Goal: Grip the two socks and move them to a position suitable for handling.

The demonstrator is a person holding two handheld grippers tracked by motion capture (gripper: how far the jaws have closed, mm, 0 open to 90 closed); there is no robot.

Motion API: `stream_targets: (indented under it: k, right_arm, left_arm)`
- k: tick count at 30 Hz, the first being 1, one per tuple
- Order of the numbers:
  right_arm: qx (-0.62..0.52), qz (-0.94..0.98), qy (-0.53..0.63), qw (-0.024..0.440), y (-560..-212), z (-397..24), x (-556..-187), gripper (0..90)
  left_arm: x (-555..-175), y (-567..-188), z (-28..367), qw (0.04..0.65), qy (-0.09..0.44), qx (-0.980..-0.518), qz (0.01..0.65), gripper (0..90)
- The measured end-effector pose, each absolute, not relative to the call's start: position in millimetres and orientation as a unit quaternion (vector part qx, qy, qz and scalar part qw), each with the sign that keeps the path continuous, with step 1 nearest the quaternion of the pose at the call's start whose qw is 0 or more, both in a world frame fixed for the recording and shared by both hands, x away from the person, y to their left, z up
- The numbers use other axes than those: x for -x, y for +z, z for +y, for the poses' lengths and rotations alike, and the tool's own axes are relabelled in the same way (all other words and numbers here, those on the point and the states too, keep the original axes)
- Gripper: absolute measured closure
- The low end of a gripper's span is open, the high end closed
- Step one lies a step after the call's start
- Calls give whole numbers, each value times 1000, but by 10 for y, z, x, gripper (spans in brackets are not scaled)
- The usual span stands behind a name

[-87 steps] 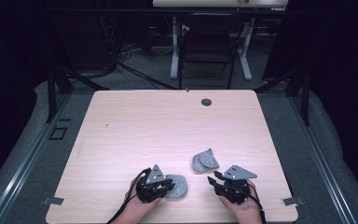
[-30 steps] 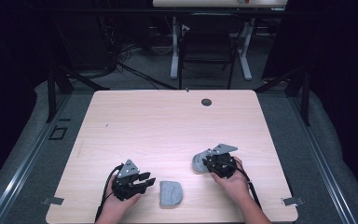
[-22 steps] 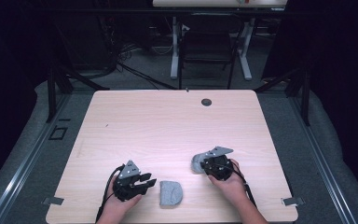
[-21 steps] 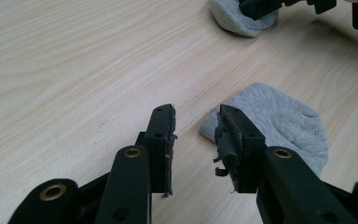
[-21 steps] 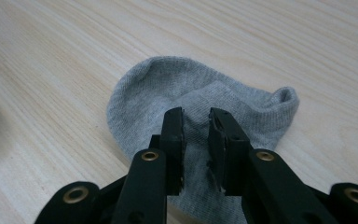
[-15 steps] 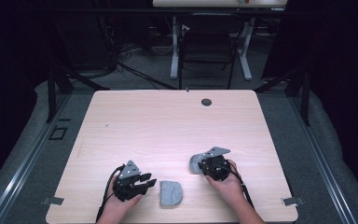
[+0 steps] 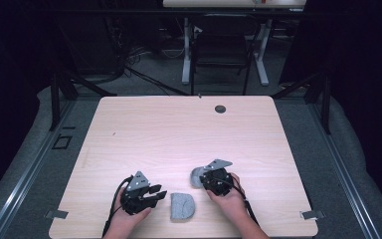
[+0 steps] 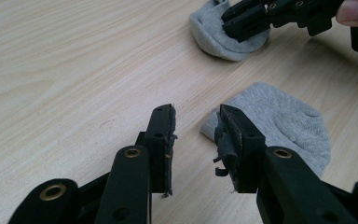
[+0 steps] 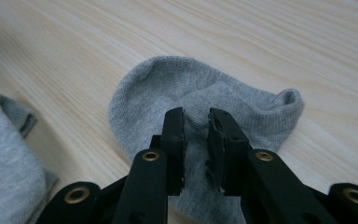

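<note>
Two grey ankle socks lie on the light wooden table (image 7: 179, 134). The near sock (image 7: 181, 206) (image 8: 279, 121) (image 9: 4, 163) lies flat by the front edge, just right of my left gripper (image 7: 159, 191) (image 8: 196, 112). That gripper rests low over the wood, open, with nothing between its pads. The second sock (image 7: 195, 175) (image 8: 209, 32) (image 9: 168, 84) lies a little farther back and to the right. My right gripper (image 7: 204, 178) (image 9: 196, 114) (image 8: 242, 21) reaches onto it from the right, jaws narrowly apart with a fold of fabric pinched between them.
A small black round cap (image 7: 220, 108) sits in the tabletop near the far edge. Dark chair and desk legs stand on the floor beyond the table. The front edge runs close under both hands.
My right gripper has slid left, and the second sock has come along with it toward the near sock. The left gripper and the near sock have stayed put.
</note>
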State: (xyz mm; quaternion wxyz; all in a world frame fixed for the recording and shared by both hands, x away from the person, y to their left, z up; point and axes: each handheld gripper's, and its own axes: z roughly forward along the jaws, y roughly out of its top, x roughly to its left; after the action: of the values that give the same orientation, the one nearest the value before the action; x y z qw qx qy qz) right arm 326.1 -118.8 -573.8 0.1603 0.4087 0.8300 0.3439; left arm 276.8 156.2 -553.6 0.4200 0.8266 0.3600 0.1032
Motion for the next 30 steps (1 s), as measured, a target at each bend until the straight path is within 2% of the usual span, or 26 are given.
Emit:
stream_targets:
  k: [20, 30]
  right_arm:
    - [-413, 829, 351, 137, -5737, -915, -3239, 761]
    - [-415, 820, 370, 138, -5681, -769, -3229, 732]
  left_arm:
    - [-2768, -5542, 1553, 419, 103, -829, 355, 662]
    - [-2738, -5544, 1512, 419, 99, -833, 348, 662]
